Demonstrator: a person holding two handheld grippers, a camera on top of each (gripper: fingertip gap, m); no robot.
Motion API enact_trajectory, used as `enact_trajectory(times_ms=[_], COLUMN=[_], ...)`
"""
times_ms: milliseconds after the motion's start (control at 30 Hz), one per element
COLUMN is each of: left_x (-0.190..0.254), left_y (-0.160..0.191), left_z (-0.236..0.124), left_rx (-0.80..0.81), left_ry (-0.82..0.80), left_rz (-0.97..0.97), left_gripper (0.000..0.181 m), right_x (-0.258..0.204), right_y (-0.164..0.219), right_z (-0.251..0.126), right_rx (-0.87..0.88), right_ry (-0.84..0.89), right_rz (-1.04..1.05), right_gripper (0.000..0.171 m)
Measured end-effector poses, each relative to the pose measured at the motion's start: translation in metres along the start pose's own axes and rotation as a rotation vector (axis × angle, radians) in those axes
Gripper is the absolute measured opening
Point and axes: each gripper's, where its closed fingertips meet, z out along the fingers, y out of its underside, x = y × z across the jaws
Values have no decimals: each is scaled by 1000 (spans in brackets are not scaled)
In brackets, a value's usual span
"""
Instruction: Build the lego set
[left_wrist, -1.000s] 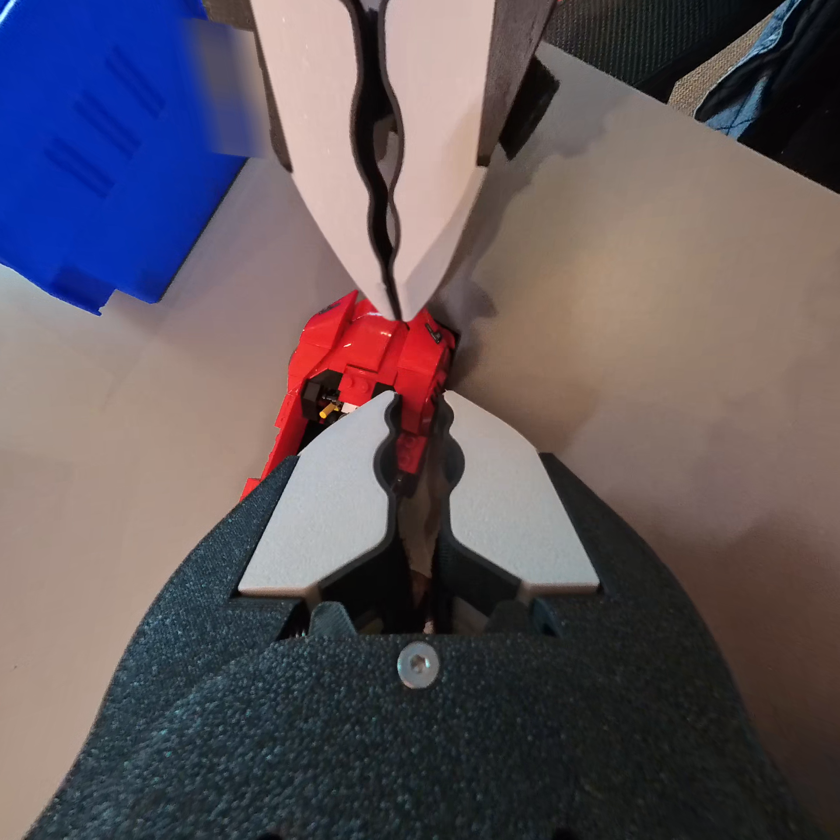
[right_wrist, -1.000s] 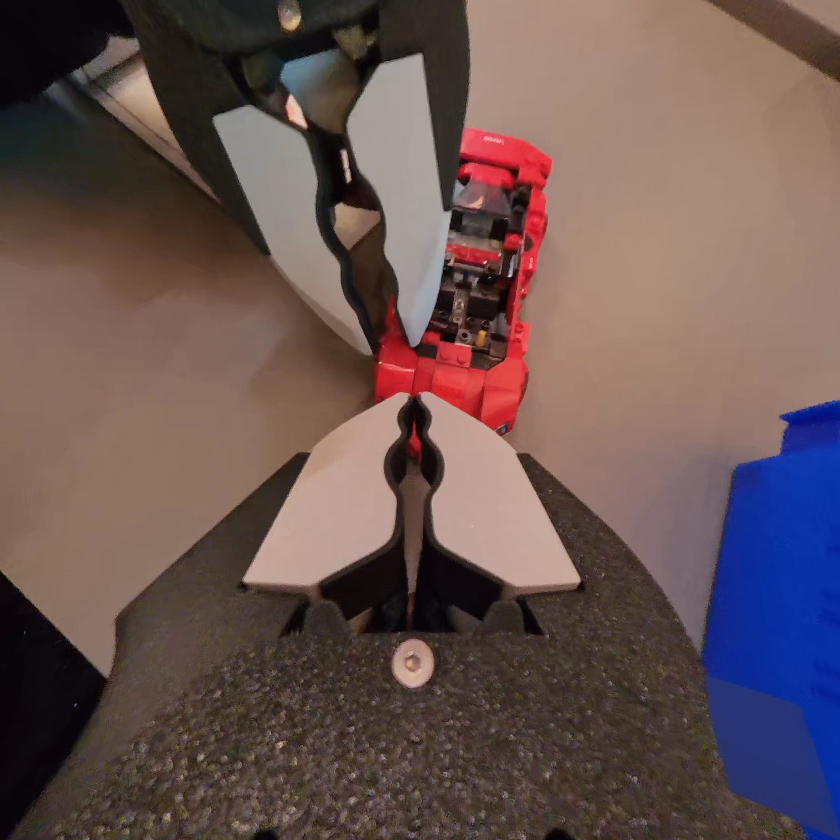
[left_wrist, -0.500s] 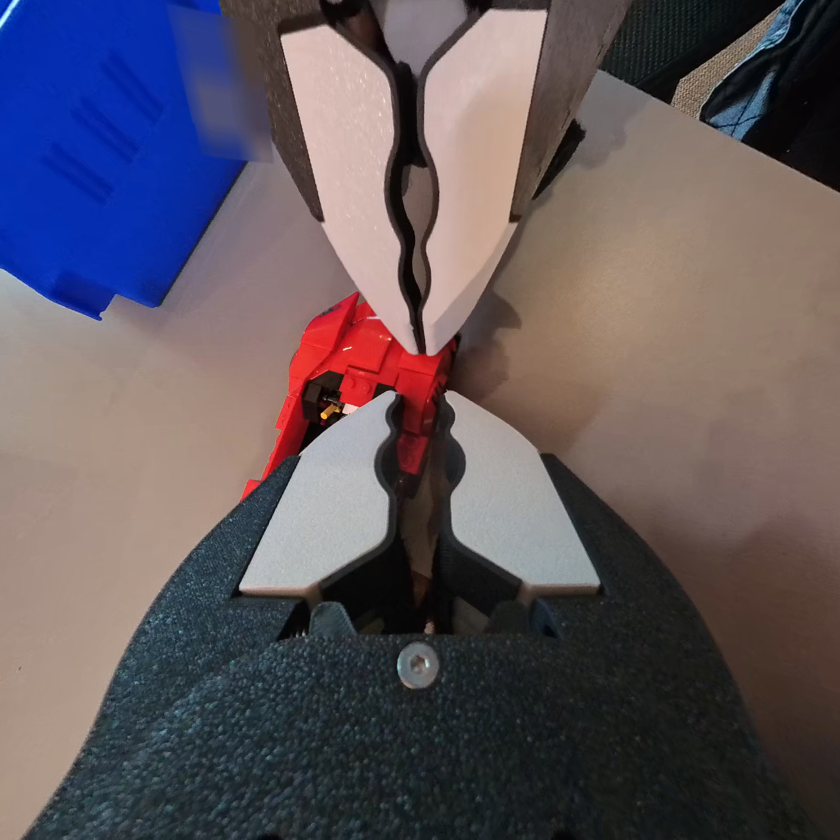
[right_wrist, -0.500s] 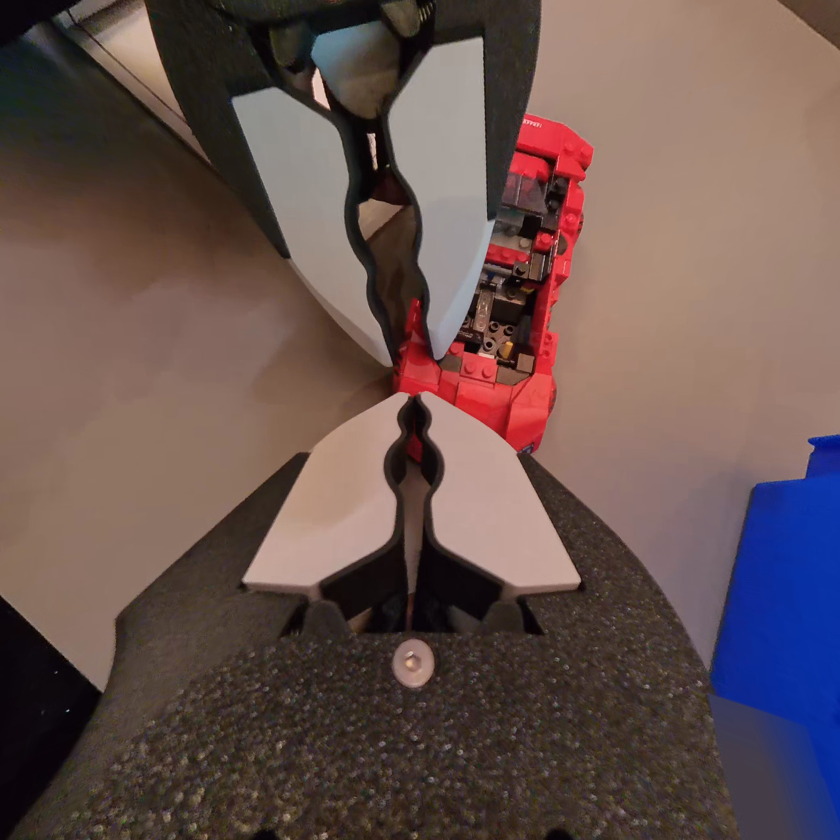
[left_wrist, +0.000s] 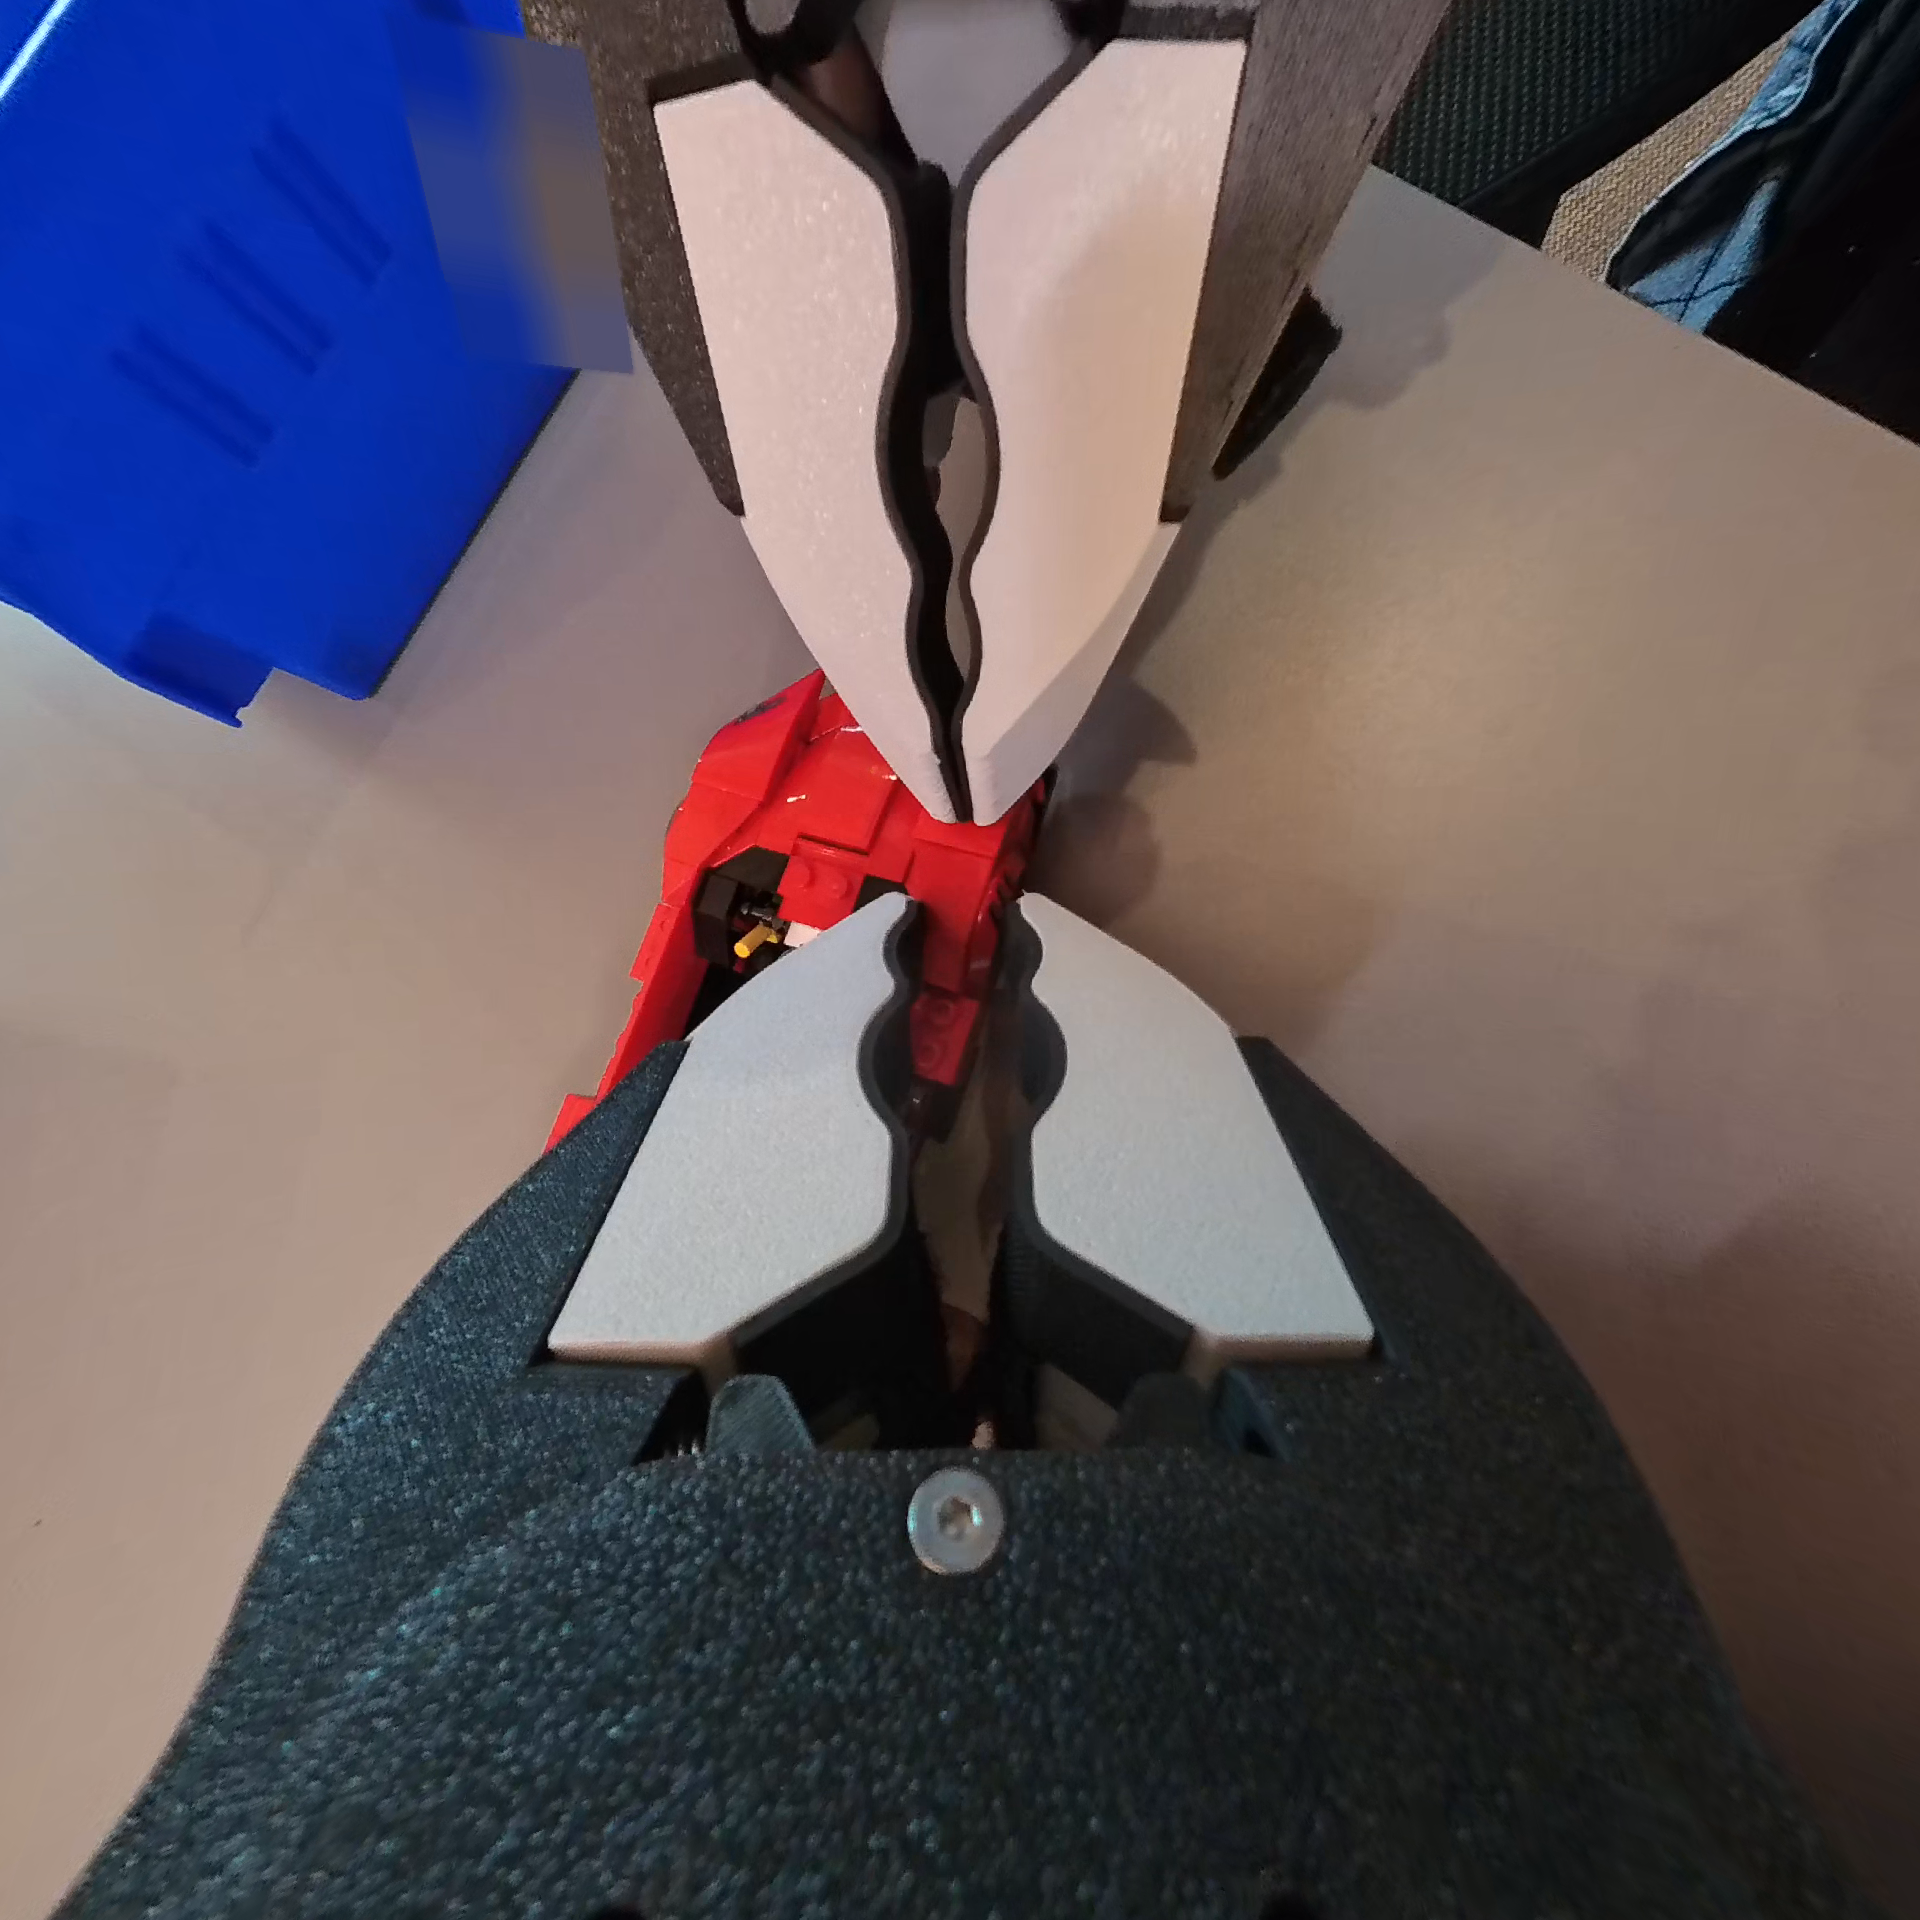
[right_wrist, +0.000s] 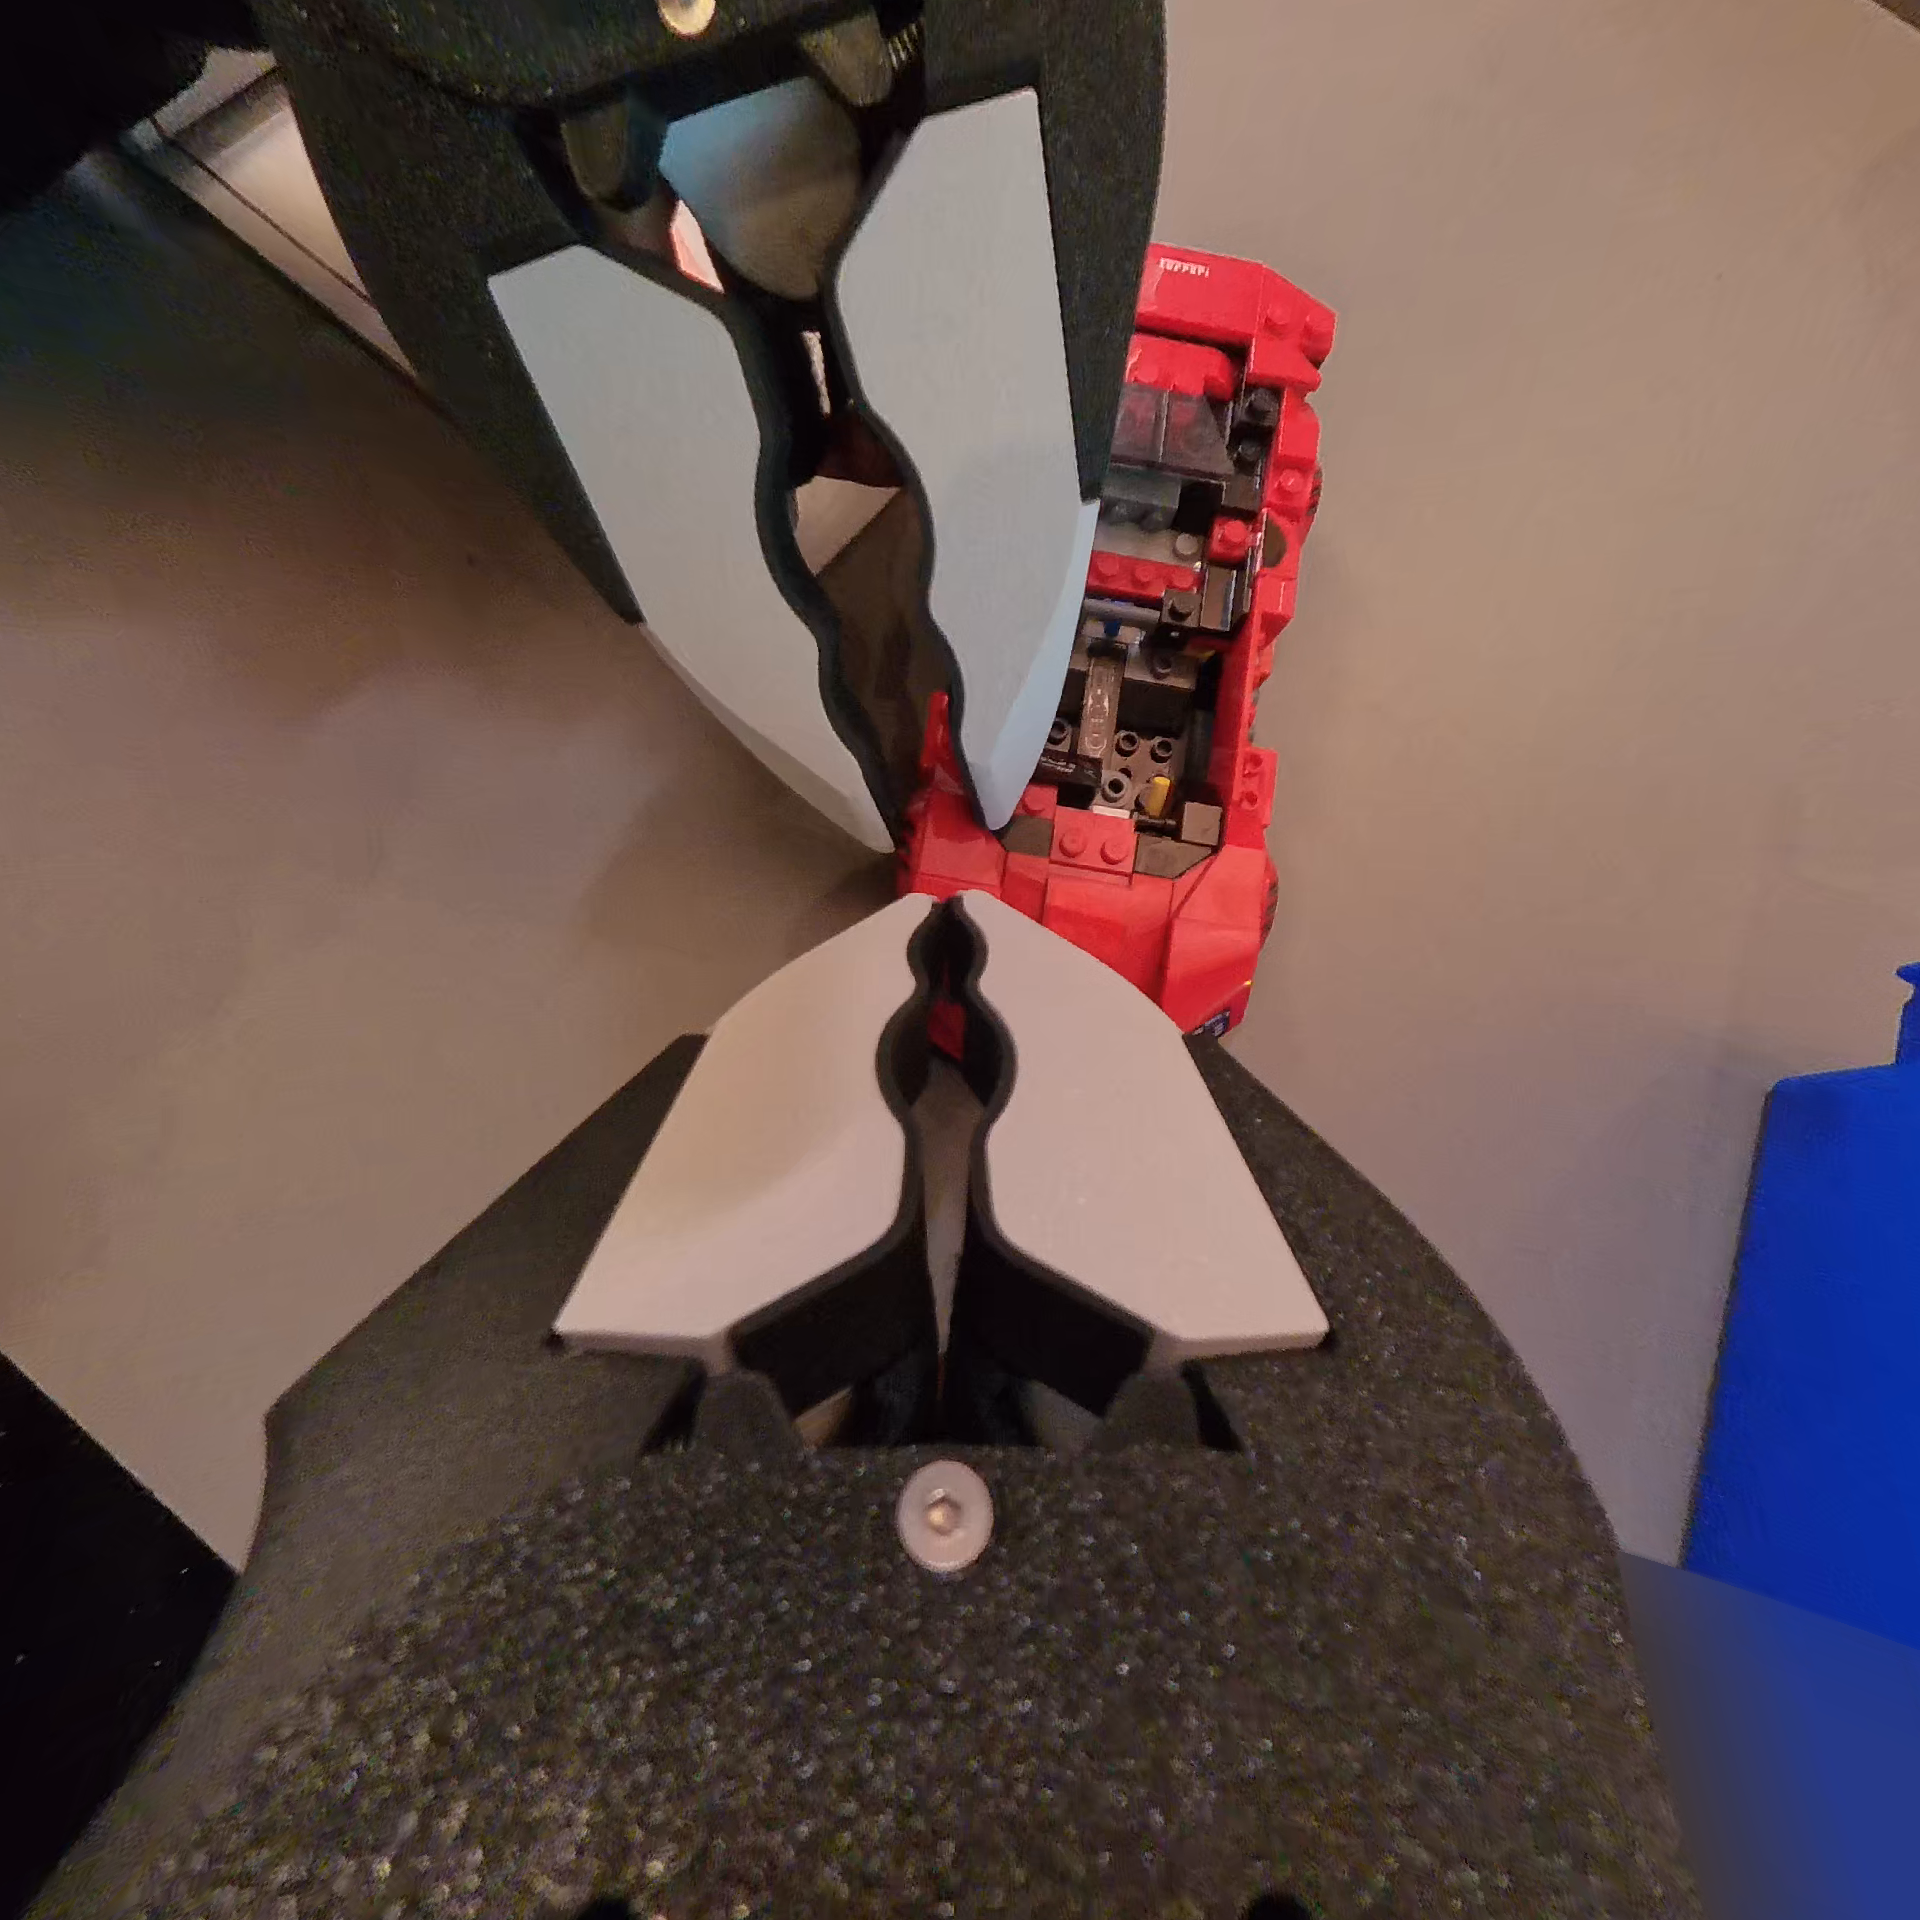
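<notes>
A red lego car with a black open cabin lies on the beige table. My left gripper is shut on the car's side wall, with red bricks between its fingers. In the right wrist view it comes down from above and straddles the left edge of the car. My right gripper is shut, with its tips against the car's red front end. In the left wrist view it points down from the top and touches the car's front. No loose piece shows in it.
A blue plastic bin stands on the table to the left of the car and shows at the right edge of the right wrist view. The table edge runs across the upper right, with dark fabric beyond it. Only a small space, under 4 cm, lies between the two pairs of fingers.
My right gripper has moved down and closer, onto the car's front end, staying shut. My left gripper keeps its hold on the car's side.
</notes>
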Motion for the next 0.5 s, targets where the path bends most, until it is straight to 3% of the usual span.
enact_trajectory(times_ms=[233,333,400,500], left_x=[0,0,0,0], left_y=[1,1,0,-1], left_z=[-1,-1,0,0], left_rx=[-2,-3,2,1], left_ry=[-2,-2,-1,2], left_rz=[8,18,20,26], left_gripper=[15,15,14,14], right_x=[0,7,15,9], right_y=[-2,-18,-22,-5], right_z=[1,-16,-32,-27], right_rx=[-4,161,236,134], right_ry=[-1,-14,-15,-24], right_rz=[-17,47,83,34], right_gripper=[0,0,9,0])
